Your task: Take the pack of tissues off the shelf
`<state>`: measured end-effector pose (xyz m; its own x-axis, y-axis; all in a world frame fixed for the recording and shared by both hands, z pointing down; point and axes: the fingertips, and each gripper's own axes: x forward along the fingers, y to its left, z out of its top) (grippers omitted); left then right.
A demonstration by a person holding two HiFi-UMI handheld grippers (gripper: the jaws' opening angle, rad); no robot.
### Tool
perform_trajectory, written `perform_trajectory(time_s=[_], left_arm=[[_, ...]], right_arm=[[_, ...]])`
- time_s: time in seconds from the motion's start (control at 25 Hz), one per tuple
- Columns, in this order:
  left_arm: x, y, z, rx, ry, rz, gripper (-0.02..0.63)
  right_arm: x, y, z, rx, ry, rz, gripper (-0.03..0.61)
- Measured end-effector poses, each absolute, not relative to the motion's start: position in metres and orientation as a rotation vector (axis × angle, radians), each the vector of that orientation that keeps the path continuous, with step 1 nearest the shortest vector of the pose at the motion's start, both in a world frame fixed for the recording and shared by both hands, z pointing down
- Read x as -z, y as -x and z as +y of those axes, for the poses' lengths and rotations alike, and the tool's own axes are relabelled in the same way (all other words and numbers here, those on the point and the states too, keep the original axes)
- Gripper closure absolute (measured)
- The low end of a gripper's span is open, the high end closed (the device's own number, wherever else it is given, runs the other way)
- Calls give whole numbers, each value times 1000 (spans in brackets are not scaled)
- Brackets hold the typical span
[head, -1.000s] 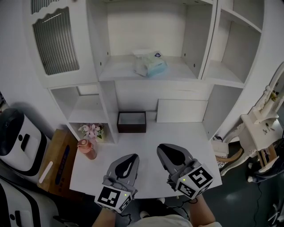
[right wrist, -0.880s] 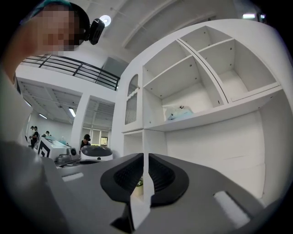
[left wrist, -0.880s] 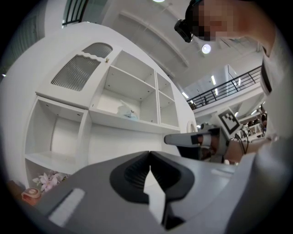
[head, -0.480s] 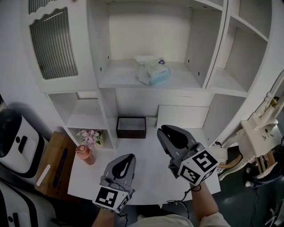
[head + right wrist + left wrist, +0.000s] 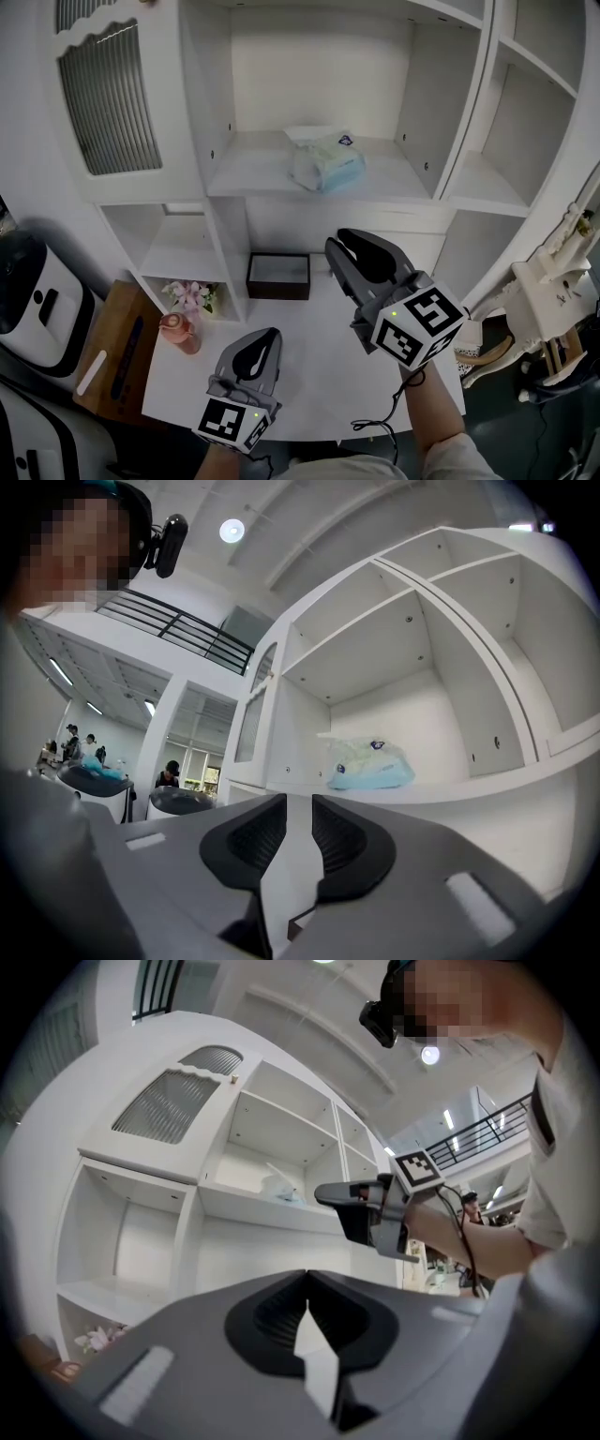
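Note:
The pack of tissues (image 5: 326, 166), pale blue and white in clear wrap, lies on the middle shelf (image 5: 253, 178) of the white cabinet. My right gripper (image 5: 345, 242) is raised below and in front of that shelf and points at the pack (image 5: 370, 764). The right gripper (image 5: 299, 801) is open; its jaws have just been opening and nothing is between them. My left gripper (image 5: 266, 335) hangs lower, over the white desk (image 5: 309, 384). The left gripper (image 5: 307, 1275) is shut, its tips touching and empty. From the left gripper view the pack (image 5: 281, 1190) and the right gripper (image 5: 367, 1211) both show.
A dark brown open box (image 5: 278, 275) sits at the back of the desk. A pink bottle (image 5: 181, 330) and flowers (image 5: 190, 295) stand at the desk's left by the lower cubby. A louvred cabinet door (image 5: 108, 94) is at upper left. A white chair (image 5: 553, 291) is at right.
My right gripper has risen and gone forward toward the shelf, and its jaws have spread apart. The left gripper has shifted only a little and stays shut.

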<state>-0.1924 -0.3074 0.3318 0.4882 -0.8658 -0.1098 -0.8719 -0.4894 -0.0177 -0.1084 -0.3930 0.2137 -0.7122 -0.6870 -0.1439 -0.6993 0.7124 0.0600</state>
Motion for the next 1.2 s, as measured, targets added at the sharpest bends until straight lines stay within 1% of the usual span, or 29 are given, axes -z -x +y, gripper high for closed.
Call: perform_trajectory(time_s=[0.4, 0.68, 1.04, 1.12, 1.2], left_arm=[[-328, 205, -314, -121, 2601, 1623, 612], [-329, 215, -316, -106, 2574, 1680, 612], [-330, 229, -316, -91, 2535, 1743, 612], [-331, 233, -316, -88, 2528, 1760, 612], [-332, 236, -315, -89, 2521, 1774, 612]], right_arm=[[-182, 114, -426, -233, 1139, 2781, 468], [-182, 118, -448, -241, 1183, 2769, 449], [-187, 131, -467, -251, 1210, 2786, 448], [-187, 133, -469, -267, 1230, 2778, 461], [-186, 133, -470, -292, 1259, 2762, 495]])
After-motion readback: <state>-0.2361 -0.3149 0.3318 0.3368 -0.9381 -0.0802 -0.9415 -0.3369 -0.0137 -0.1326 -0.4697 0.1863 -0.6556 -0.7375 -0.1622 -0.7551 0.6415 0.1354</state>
